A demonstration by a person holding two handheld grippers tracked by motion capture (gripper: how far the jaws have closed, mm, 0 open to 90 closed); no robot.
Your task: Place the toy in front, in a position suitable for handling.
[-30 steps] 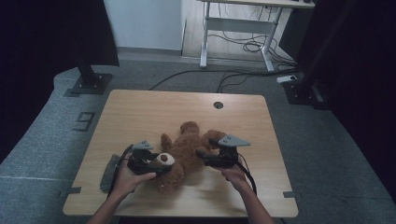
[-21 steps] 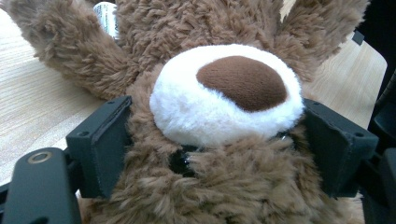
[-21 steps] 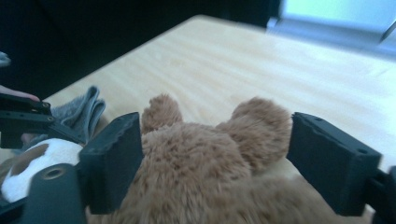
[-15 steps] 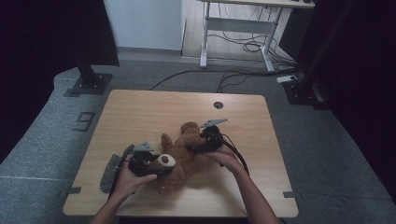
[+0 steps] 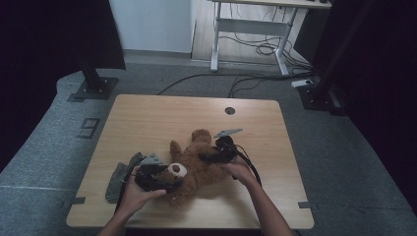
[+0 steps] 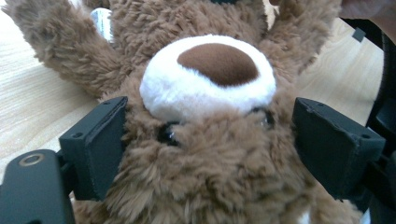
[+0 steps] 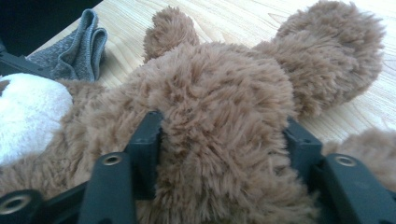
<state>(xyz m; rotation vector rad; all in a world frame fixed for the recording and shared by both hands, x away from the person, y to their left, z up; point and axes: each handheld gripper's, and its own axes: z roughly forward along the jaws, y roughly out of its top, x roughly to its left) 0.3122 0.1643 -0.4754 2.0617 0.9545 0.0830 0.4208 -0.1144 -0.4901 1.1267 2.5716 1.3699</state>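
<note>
Both claws, left (image 6: 205, 154) and right (image 7: 224, 154), clamp the teddy bear (image 5: 196, 167).

The person's forearms are bare, with no sleeve showing at the wrists or higher up. The left gripper (image 5: 169, 183) is a black body with a small grey three-cornered plate on top. Its two jaws are blocky matte black plastic with squared pads, small screw holes in their upper corners, and a brass-ringed screw on the rounded black arm at the lower left. The right gripper (image 5: 204, 157) is also black, topped by a larger grey triangular plate, with a thick black cable looping behind it. Its jaw arms carry metal-ringed screws too.
</note>
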